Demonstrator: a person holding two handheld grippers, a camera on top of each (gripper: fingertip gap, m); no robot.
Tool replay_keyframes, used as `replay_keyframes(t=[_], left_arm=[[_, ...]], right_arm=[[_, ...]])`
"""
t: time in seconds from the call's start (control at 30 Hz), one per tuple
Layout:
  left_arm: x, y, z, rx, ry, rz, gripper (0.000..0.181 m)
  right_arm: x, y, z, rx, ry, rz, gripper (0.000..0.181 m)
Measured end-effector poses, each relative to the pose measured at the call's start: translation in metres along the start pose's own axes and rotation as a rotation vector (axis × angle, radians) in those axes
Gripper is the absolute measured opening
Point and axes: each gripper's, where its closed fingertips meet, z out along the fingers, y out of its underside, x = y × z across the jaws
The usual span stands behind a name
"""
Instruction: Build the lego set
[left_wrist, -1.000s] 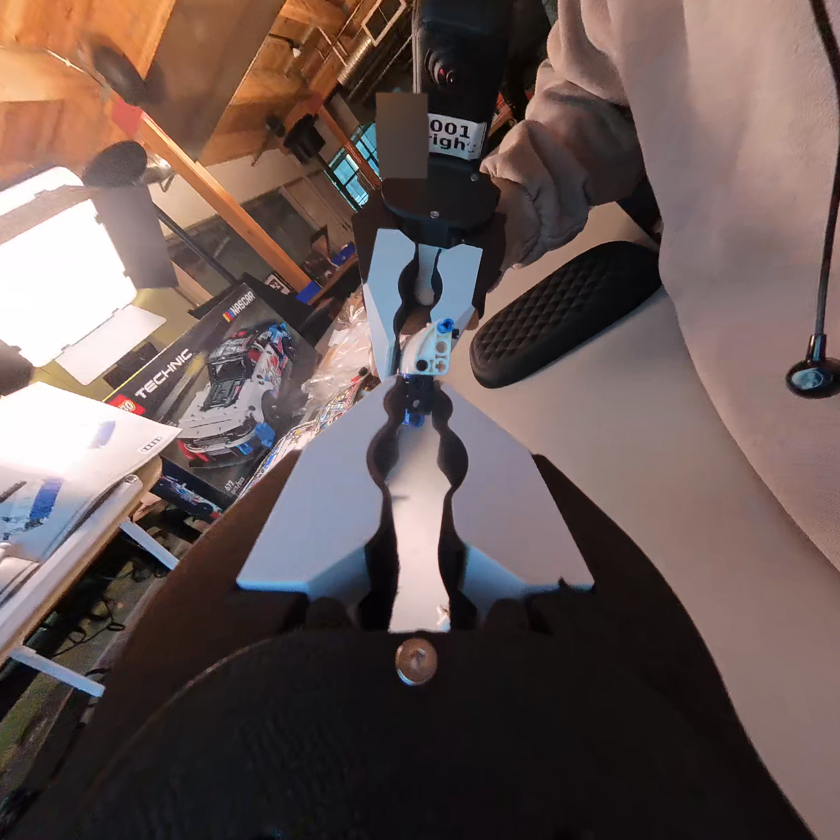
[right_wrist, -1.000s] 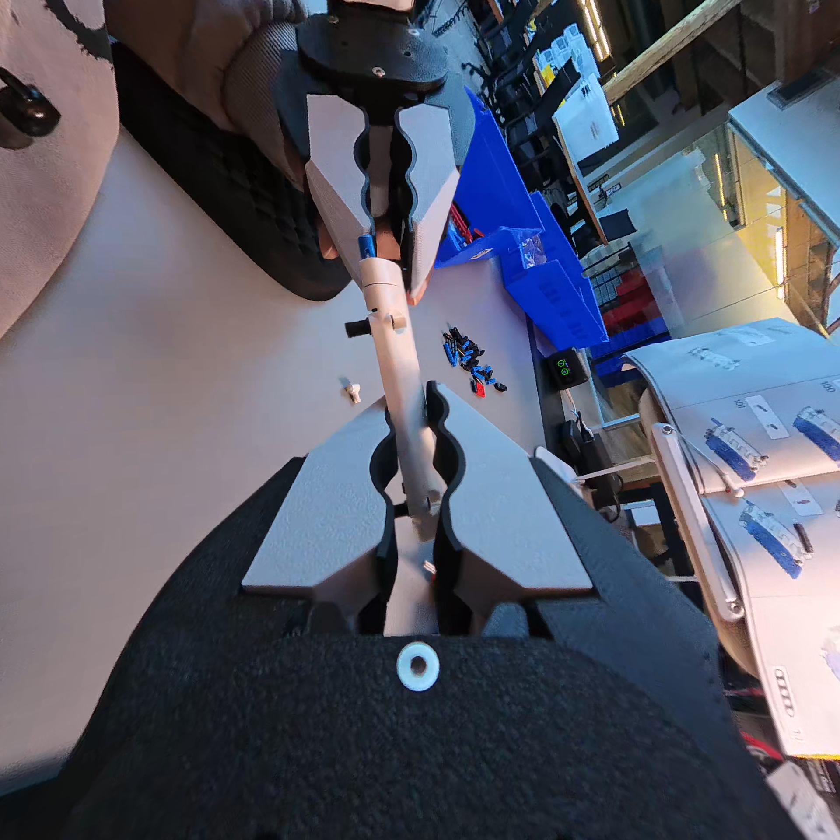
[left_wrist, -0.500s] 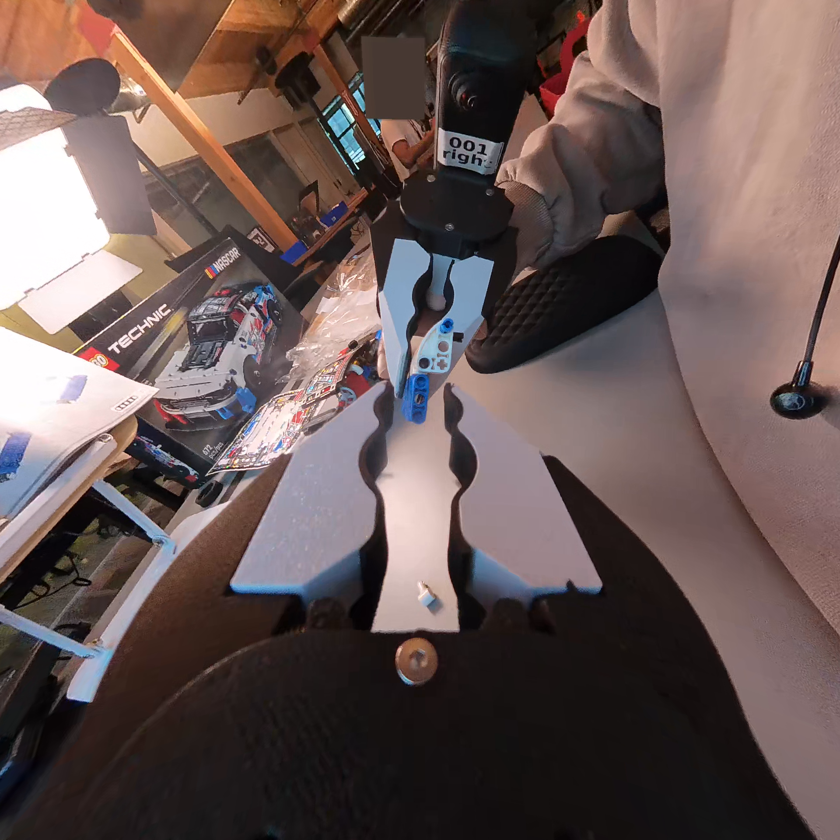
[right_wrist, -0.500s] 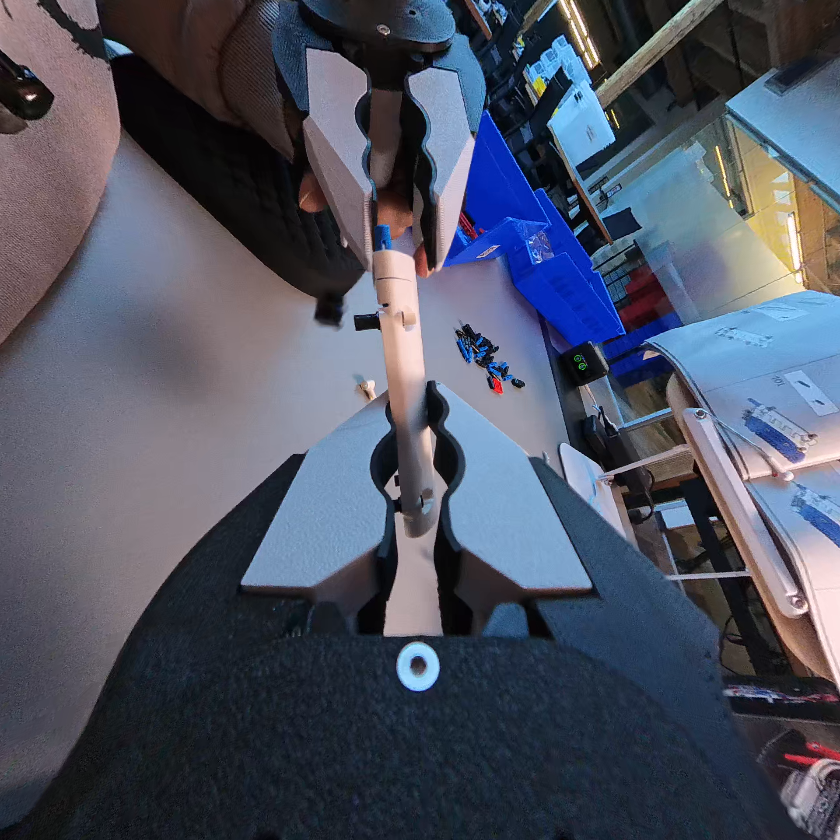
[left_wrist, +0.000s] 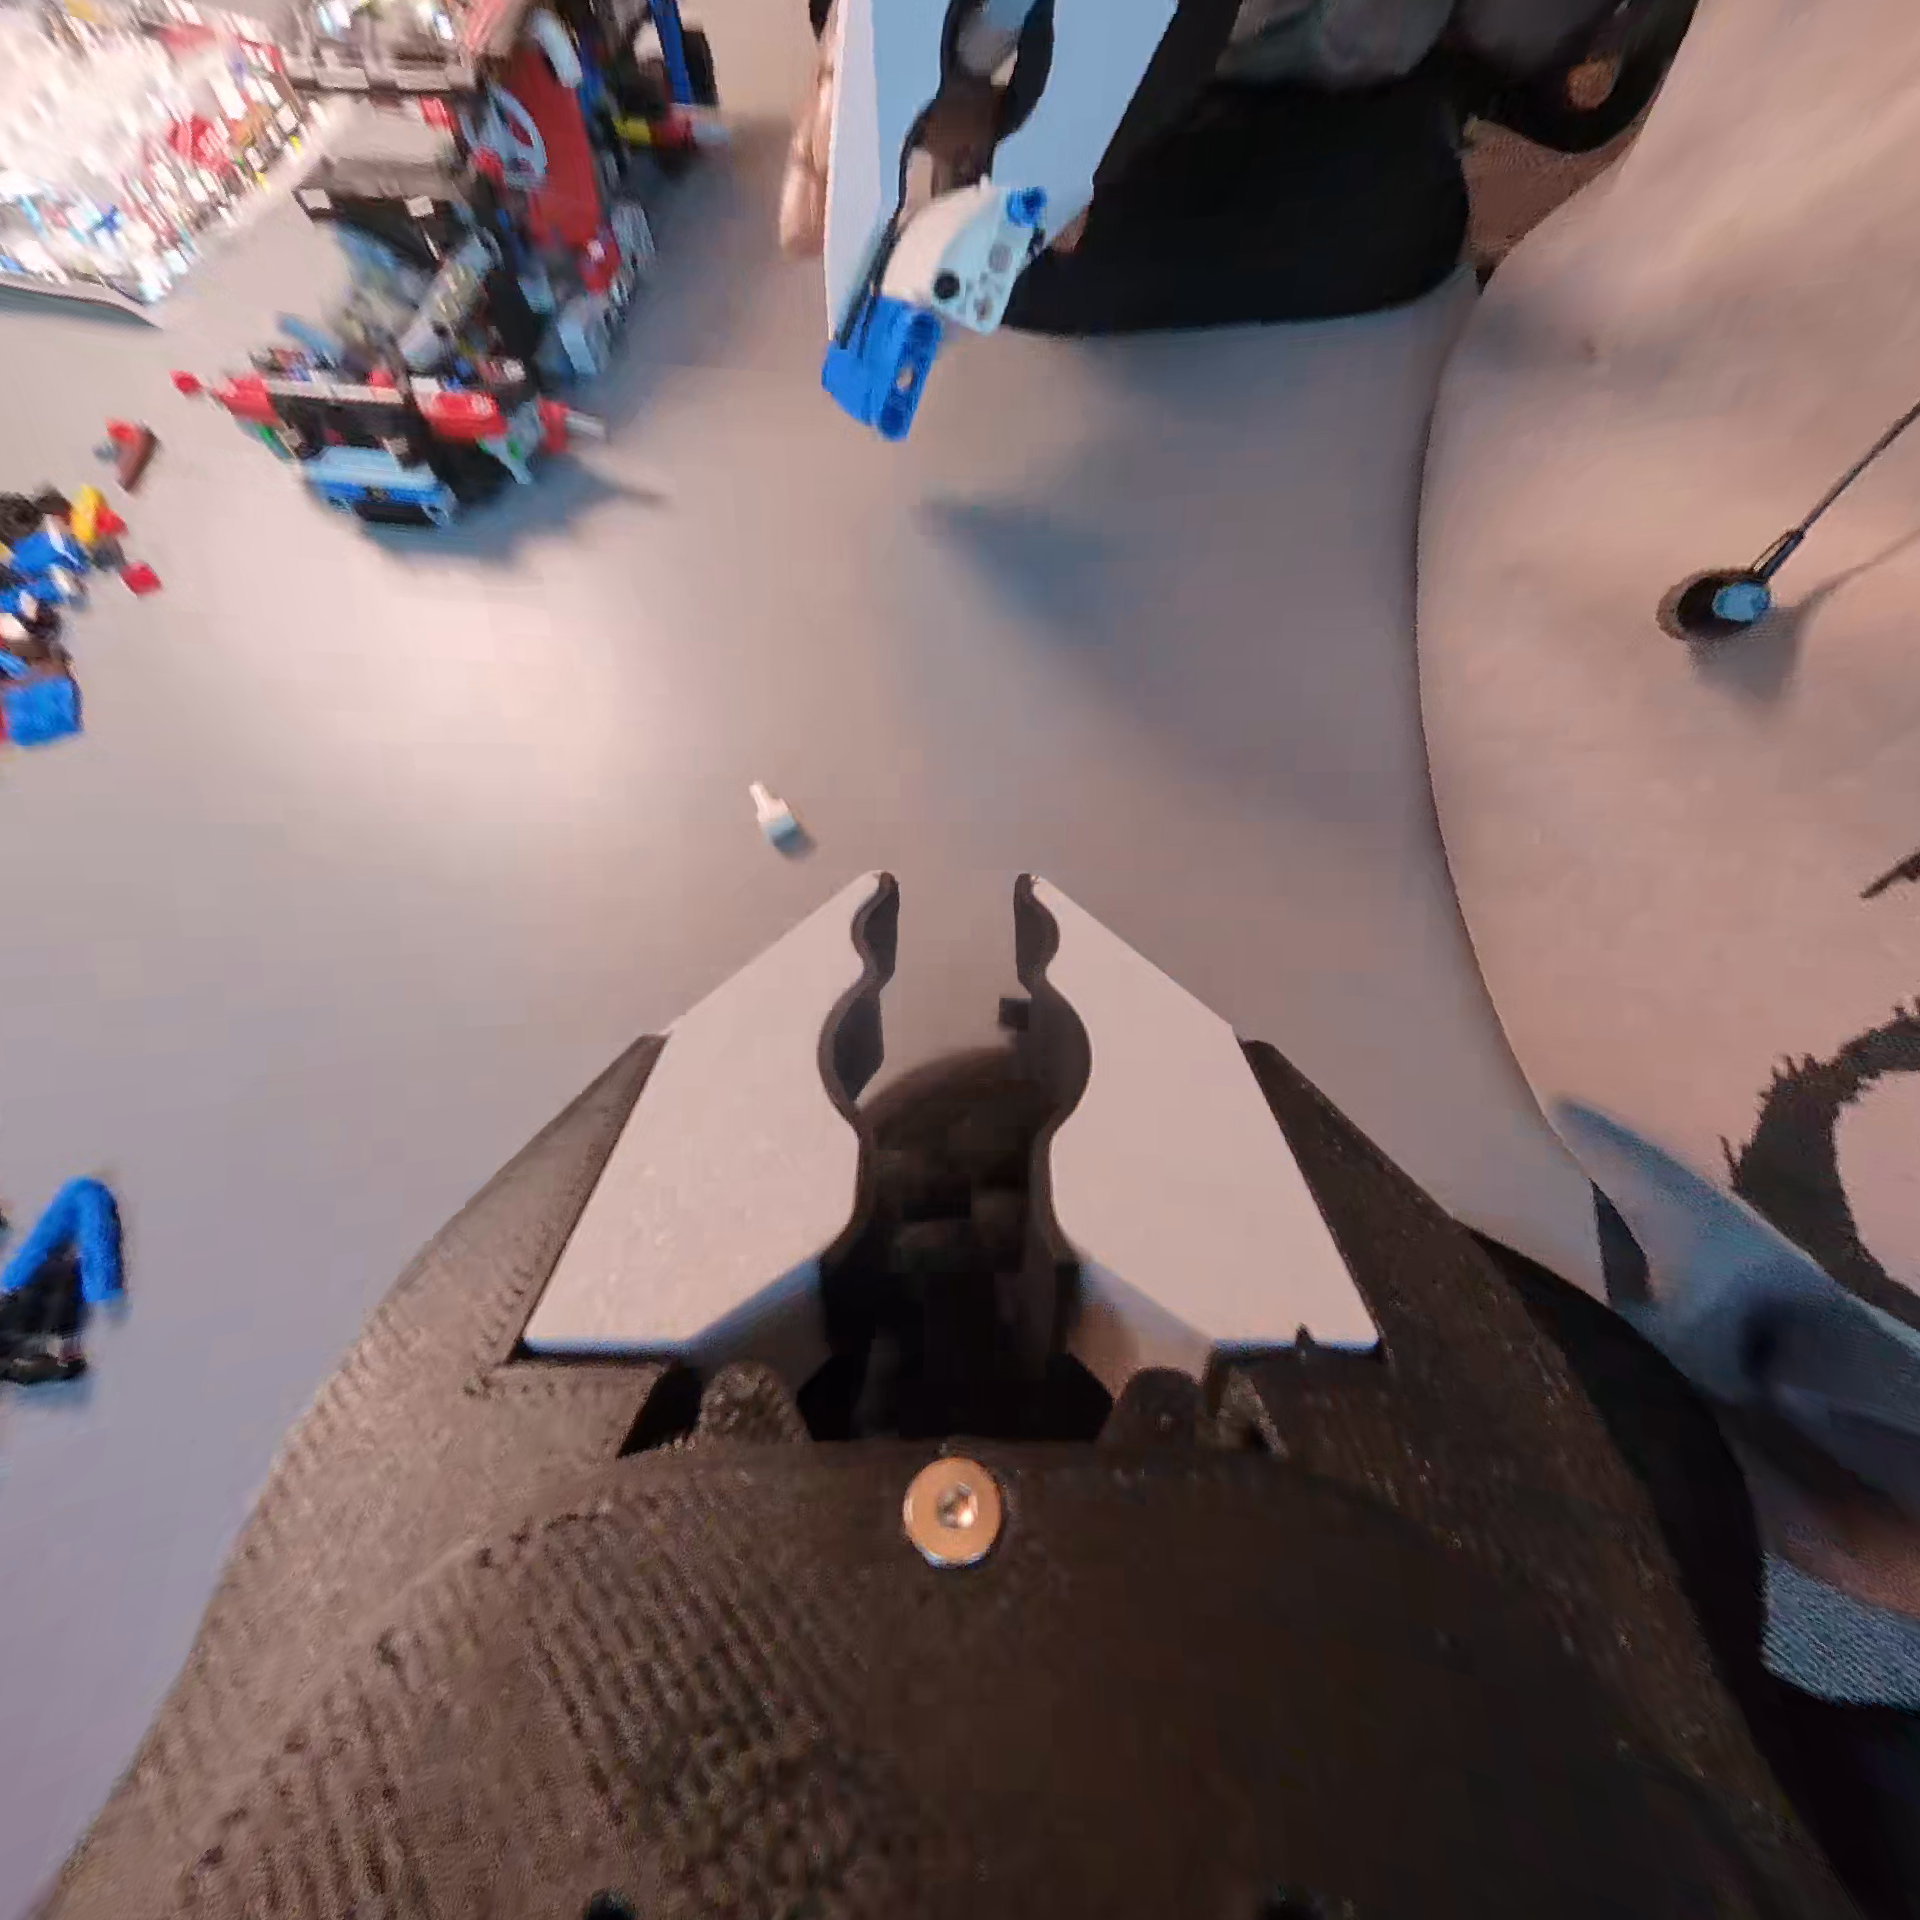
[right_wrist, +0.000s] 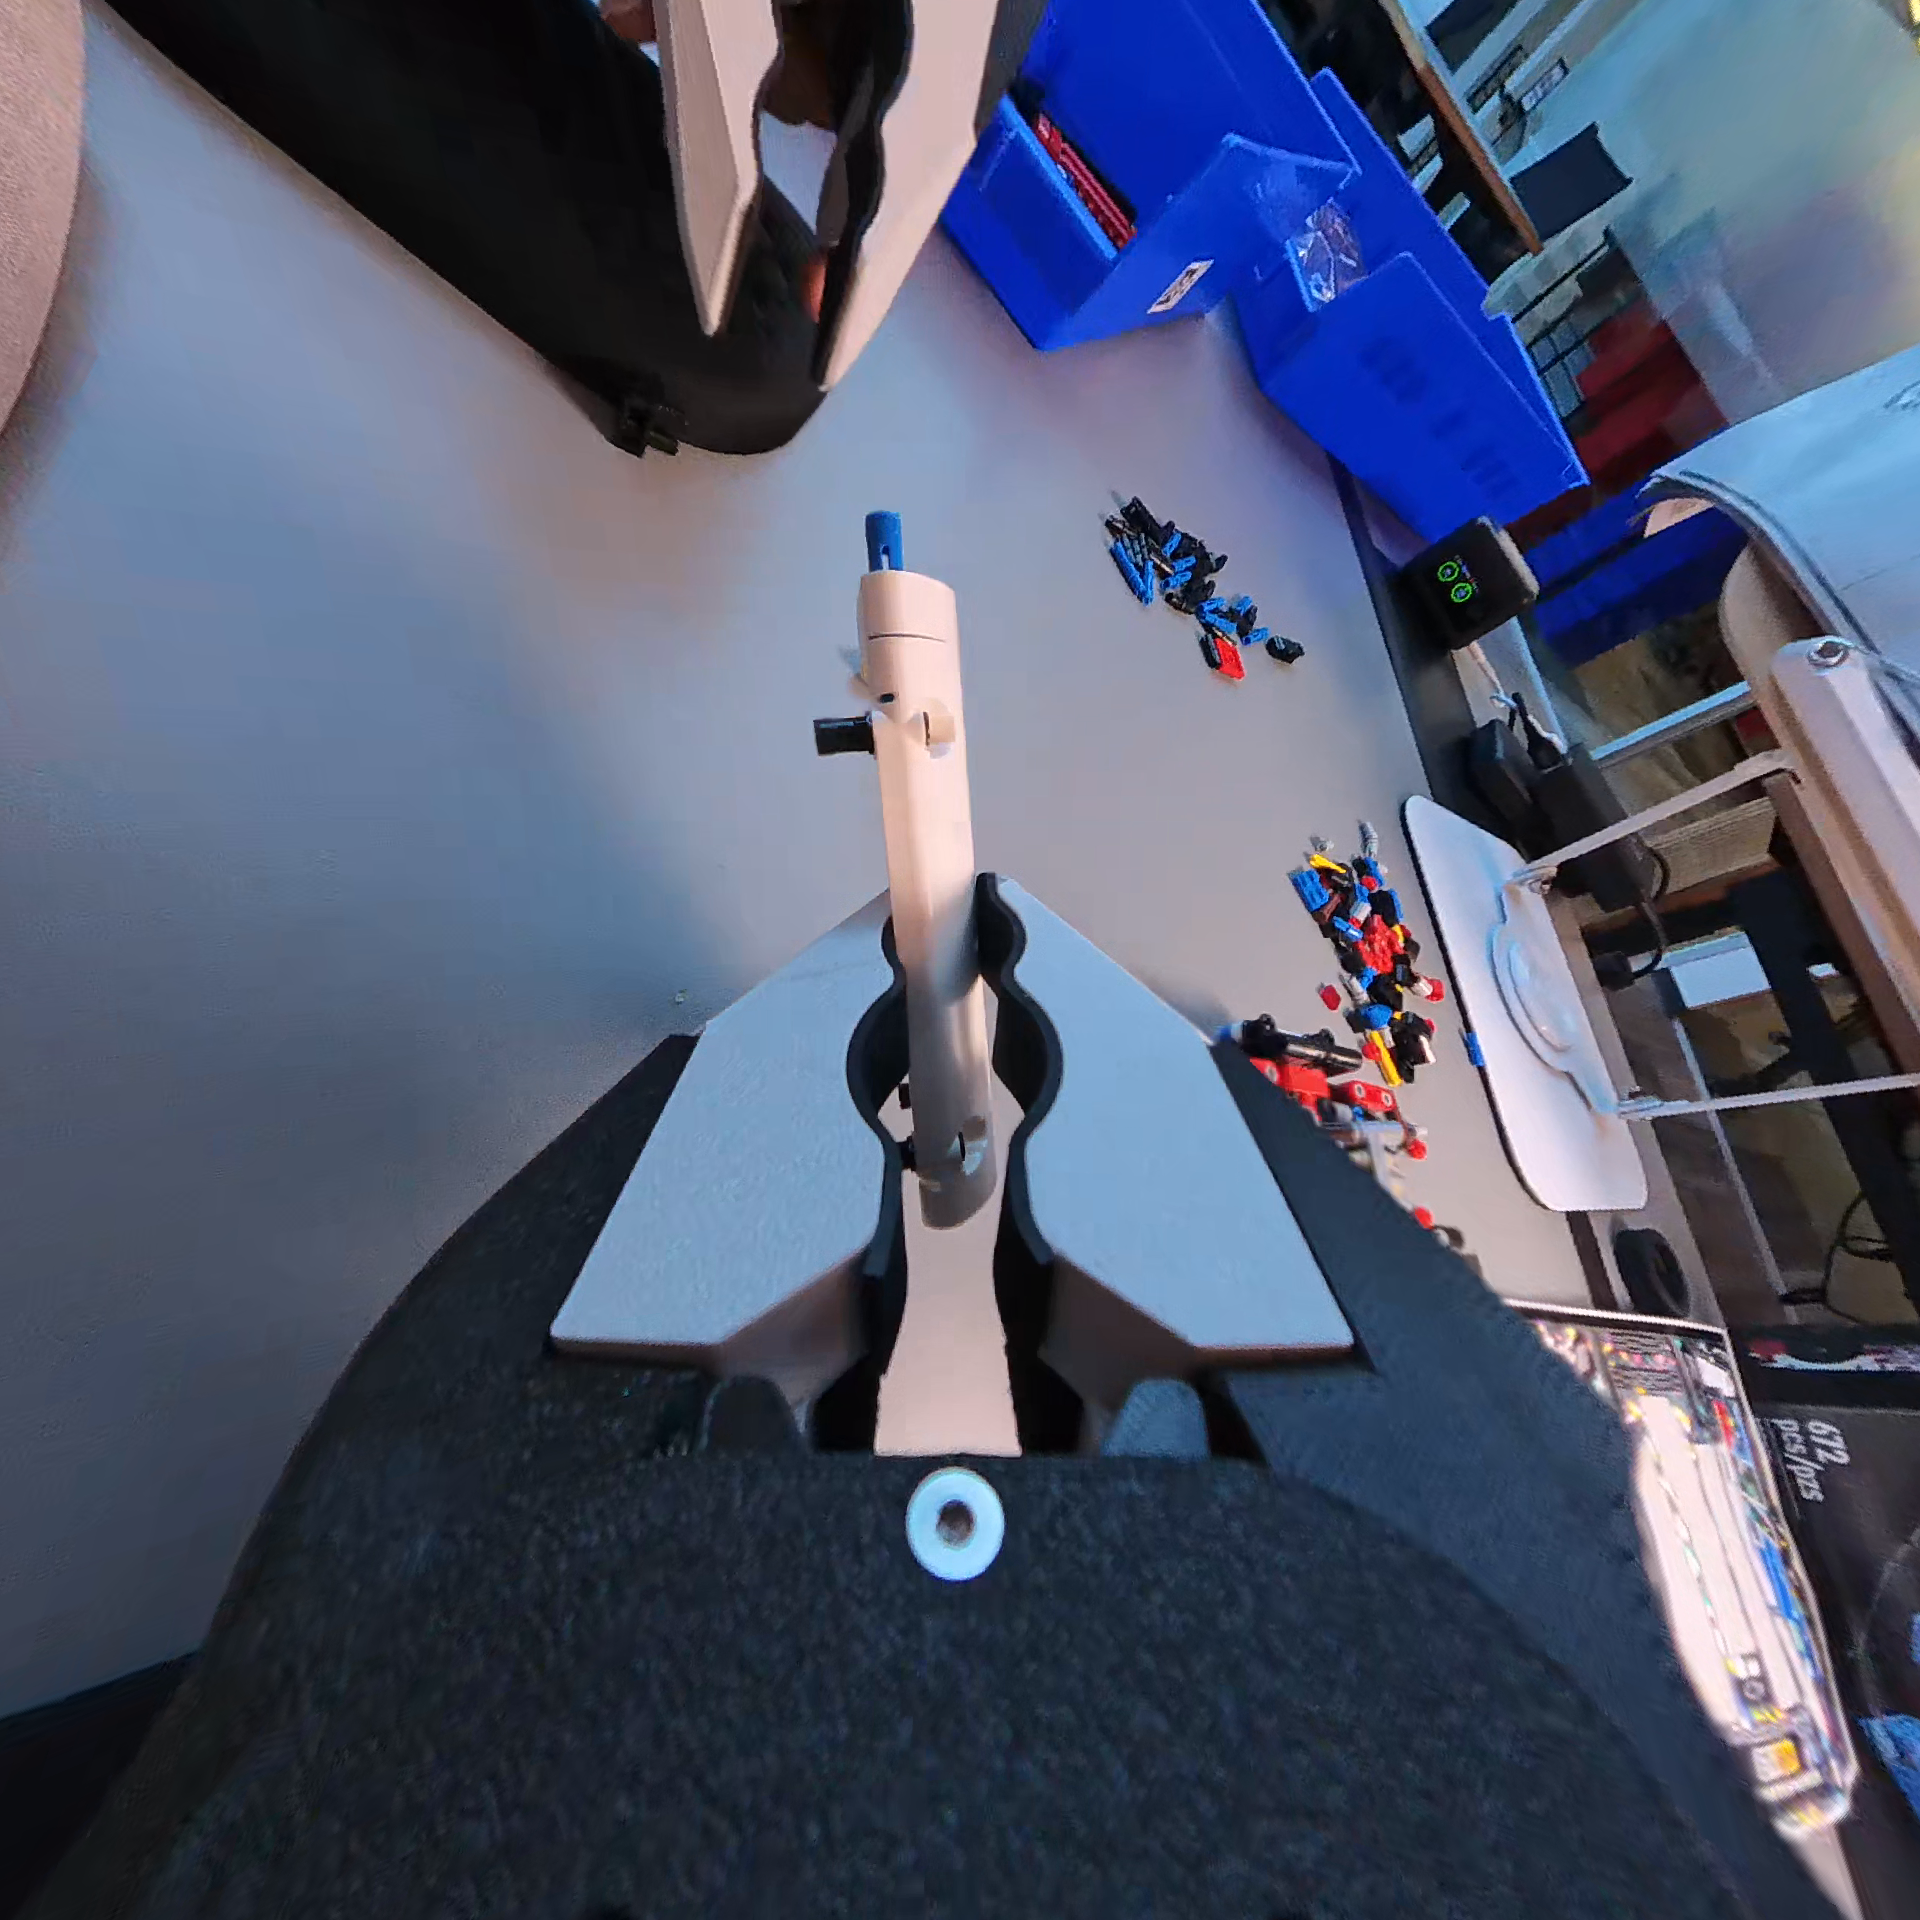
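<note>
L gripper (left_wrist: 956, 883) is released, jaws apart w/ nothing between them, hovering over the grey table (left_wrist: 520, 831); a tiny white peg (left_wrist: 774, 816) lies on the table just ahead of its tips, slightly to the left. R gripper (right_wrist: 940, 914) is clenched on a long white lego beam (right_wrist: 920, 831), which runs up out of the jaws and away from the camera. In the R wrist view the beam has a blue pin (right_wrist: 883, 535) sticking out of its far end and a short black pin (right_wrist: 844, 736) poking out sideways near that end. From the L wrist view the same beam shows at top centre, held above the table, w/ a blue block (left_wrist: 881, 372) hanging on its lower end. Partly built model (left_wrist: 416, 416), red/black/blue, sits on the table at upper left of the L view, blurred. Loose bricks (left_wrist: 42, 623) lie at the left edge. In the R view, a small pile of blue and black pins (right_wrist: 1195, 592) and a bigger mixed pile (right_wrist: 1366, 966) lie on the table to the right of the beam, well apart from it. Blue bins (right_wrist: 1299, 270) stand at the far table edge. A black wrist rest (right_wrist: 499, 208) lies at upper left, behind the L gripper's tips.
</note>
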Motion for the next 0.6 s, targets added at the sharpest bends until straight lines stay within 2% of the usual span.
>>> replay_keyframes(t=[0.17,0.27,0.37,0.43,0.6], left_arm=[[0.013,0.022,0.001,-0.153,0.051,-0.041,0.025],[0.014,0.029,0.008,-0.267,0.001,-0.032,0.034],[0.009,0.038,0.013,-0.359,-0.059,0.068,0.032],[0.003,0.038,0.015,-0.371,-0.059,0.125,0.015],[-0.009,0.029,0.024,-0.320,0.080,0.116,0.015]], right_arm=[[-0.002,0.008,0.005,-0.027,-0.010,0.034,0.008],[0.000,0.009,0.009,-0.047,-0.001,0.037,0.008],[0.001,0.008,0.011,-0.048,0.003,0.045,0.007],[0.003,0.006,0.014,-0.038,0.003,0.049,0.007],[0.011,0.005,0.018,-0.026,0.016,0.081,0.007]])
